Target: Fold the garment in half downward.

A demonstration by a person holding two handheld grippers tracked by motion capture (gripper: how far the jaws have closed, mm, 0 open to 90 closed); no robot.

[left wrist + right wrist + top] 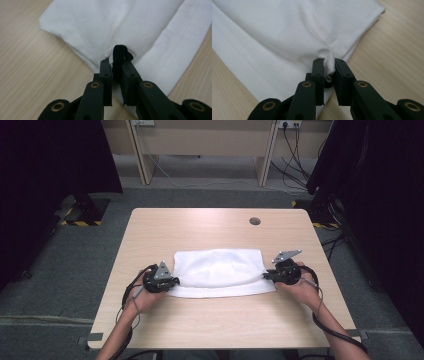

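A folded white cloth (220, 271) lies in the middle of the wooden table (210, 320). My left gripper (174, 281) pinches the cloth's left edge, and my right gripper (266, 274) pinches its right edge. In the left gripper view the jaws of the left gripper (117, 65) are shut on a fold of the white cloth (100, 27), with a black loop sticking up between them. In the right gripper view the right gripper (329, 65) is shut on a bunched fold of the white cloth (287, 32). The upper layer bulges between the two grips.
A round cable hole (255, 221) sits at the table's far right. Black stands (85, 210) and cables (295, 165) are on the floor beyond the table. Bare wood surrounds the cloth on all sides.
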